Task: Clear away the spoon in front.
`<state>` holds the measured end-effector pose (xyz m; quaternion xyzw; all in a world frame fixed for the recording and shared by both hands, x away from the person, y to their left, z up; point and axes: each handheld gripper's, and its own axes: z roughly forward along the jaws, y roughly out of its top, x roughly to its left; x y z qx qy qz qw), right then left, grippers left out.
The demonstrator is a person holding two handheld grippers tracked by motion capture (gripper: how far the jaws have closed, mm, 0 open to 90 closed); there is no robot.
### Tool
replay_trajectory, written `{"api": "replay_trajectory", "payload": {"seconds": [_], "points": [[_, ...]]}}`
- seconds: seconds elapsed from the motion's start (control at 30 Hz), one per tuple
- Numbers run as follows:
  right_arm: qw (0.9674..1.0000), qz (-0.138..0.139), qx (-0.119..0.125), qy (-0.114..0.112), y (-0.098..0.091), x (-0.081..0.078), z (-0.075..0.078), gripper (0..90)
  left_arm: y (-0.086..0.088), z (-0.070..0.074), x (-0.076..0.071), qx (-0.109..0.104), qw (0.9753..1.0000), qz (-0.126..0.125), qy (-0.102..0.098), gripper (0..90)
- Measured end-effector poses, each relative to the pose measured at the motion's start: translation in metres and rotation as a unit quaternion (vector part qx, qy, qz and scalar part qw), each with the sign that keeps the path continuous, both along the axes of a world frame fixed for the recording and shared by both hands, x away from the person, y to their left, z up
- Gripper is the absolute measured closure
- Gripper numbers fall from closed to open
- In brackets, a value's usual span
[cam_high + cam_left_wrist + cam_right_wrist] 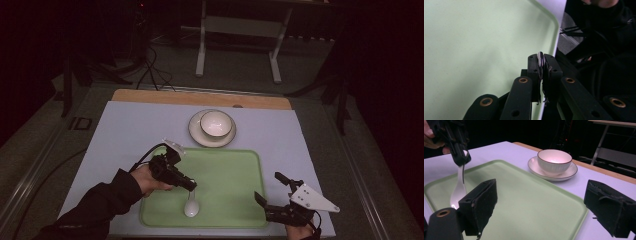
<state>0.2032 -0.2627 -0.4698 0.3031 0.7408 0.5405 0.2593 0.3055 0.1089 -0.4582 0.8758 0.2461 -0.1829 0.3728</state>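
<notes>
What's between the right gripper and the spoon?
Only bare green tray; in the high view nothing lies between right gripper and spoon.

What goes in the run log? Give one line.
left gripper: shut on spoon | spoon: over tray | right gripper: open

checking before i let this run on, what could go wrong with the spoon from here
1. The left gripper pinches the white spoon only at the tip of its handle, so it could swivel or slip out.
2. The spoon's bowl end hangs low over the green tray; a quick drop might knock it hard on the tray.
3. The bowl sits on a saucer just past the tray; a wide swing could hit it.
</notes>
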Motion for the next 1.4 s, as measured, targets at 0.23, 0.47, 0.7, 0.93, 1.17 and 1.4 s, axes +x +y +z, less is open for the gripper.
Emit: {"api": "replay_trajectory", "payload": {"seconds": [0.23,0.47,0.7,0.93,1.17,1.4], "points": [[1.0,0.0,0.0,-0.001,0.0,0.0,0.0,11.4,-0.004,-0.003,0.007,0.001,0.9999,-0.01,0.008,83.9],[1.0,0.002,0.0,0.0,0.0,0.0,0.0,11.5,-0.002,-0.013,0.019,-0.015,0.9999,-0.004,-0.003,81.0],[1.0,0.004,-0.004,0.002,0.0,0.001,-0.001,11.5,0.003,-0.027,0.025,-0.023,0.9992,0.023,-0.026,75.5],[1.0,0.007,-0.003,0.005,0.0,0.002,-0.001,11.5,0.008,-0.041,0.036,-0.026,0.9986,0.041,-0.02,70.9],[1.0,0.008,-0.005,0.002,0.0,0.001,-0.001,11.5,0.01,-0.057,0.045,-0.031,0.9975,0.063,-0.008,68.4],[0.9999,0.009,-0.004,0.003,0.0,0.001,-0.001,11.6,0.011,-0.068,0.047,-0.024,0.9966,0.076,-0.02,65.4]]}}
